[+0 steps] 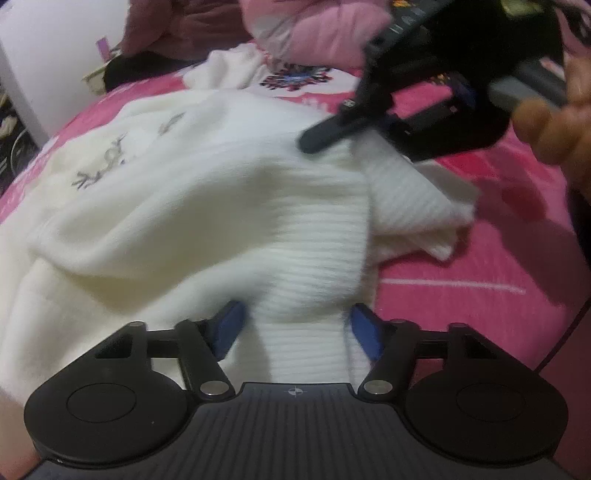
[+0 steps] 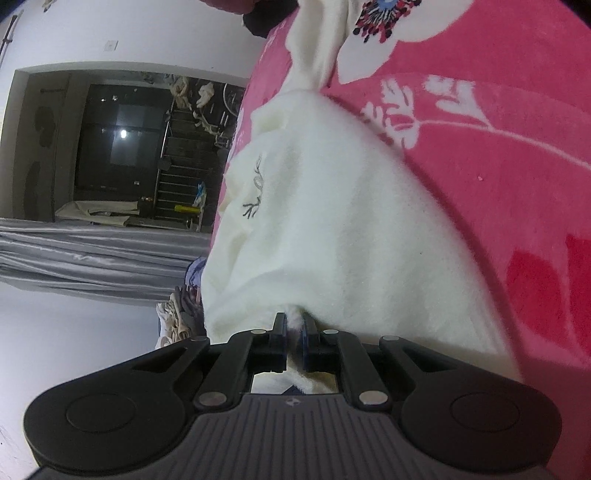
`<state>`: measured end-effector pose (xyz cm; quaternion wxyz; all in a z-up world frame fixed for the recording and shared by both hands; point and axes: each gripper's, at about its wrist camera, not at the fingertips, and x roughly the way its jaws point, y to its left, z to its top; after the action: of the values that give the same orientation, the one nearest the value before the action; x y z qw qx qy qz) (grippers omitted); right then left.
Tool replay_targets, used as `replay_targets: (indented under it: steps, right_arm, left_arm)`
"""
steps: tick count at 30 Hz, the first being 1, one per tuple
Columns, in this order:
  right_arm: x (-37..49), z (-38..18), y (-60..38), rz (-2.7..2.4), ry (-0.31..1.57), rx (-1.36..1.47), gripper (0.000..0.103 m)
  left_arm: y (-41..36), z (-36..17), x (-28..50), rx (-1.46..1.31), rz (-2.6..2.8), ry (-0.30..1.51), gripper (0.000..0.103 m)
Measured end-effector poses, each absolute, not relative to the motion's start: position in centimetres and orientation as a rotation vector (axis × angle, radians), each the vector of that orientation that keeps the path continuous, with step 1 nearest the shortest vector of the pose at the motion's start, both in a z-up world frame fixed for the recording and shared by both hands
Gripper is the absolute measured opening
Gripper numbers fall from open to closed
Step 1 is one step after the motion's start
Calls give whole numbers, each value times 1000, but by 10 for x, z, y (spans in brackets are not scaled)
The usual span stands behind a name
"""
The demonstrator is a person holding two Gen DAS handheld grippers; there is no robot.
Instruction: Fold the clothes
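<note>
A cream-white knit sweater (image 1: pixel 184 221) with grey embroidery lies bunched on a pink flowered bedspread (image 1: pixel 498 258). In the left wrist view its ribbed hem runs between the blue pads (image 1: pixel 231 328) of my left gripper (image 1: pixel 297 317), whose jaws stand wide apart. At upper right, a hand (image 1: pixel 554 122) holds my right gripper (image 1: pixel 321 138), its tip on the sweater's far edge. In the right wrist view my right gripper (image 2: pixel 294 321) is shut on a fold of the sweater (image 2: pixel 332 221), which stretches away over the bedspread (image 2: pixel 480 166).
Pink and dark red bedding or clothes (image 1: pixel 325 33) are heaped at the back of the bed. A white panel (image 1: pixel 37 55) stands at the left. Beside the bed are a small pile of clothes (image 2: pixel 181 314), grey fabric (image 2: pixel 92 254) and a dark doorway (image 2: pixel 122 147).
</note>
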<state>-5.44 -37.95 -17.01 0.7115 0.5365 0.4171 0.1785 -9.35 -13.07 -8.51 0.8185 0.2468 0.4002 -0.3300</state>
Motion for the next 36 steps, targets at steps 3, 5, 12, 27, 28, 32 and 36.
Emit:
replay_targets:
  steps: [3,5,12,27,28,32,36]
  right_arm:
    - [-54,-172,-380,400,925,1195,9]
    - [-54,-173,-380,400,925,1199,9]
    - [-57,-163,-378,391,923,1131,11]
    - [-133,-61,-351,328,880,153,57]
    - [-137,-59,-339,349,871,129,59]
    - [-149,-46,-296,465,759,147,72]
    - [-150,-50,-282,435,738,154,76]
  left_arm:
    - [-125,-81,-90,487,-682,869,51]
    - [-126,-82,-89,489,-665,873,52]
    - [-126,-83,-88,469,-597,840,15]
    - [54,42,-102,-139,-373,748,10]
    - [56,48,-100,-169,-377,730,10]
    - [45,63,-90,-212,-424,668,10]
    - [30,76,-81,-241,-476,610,10]
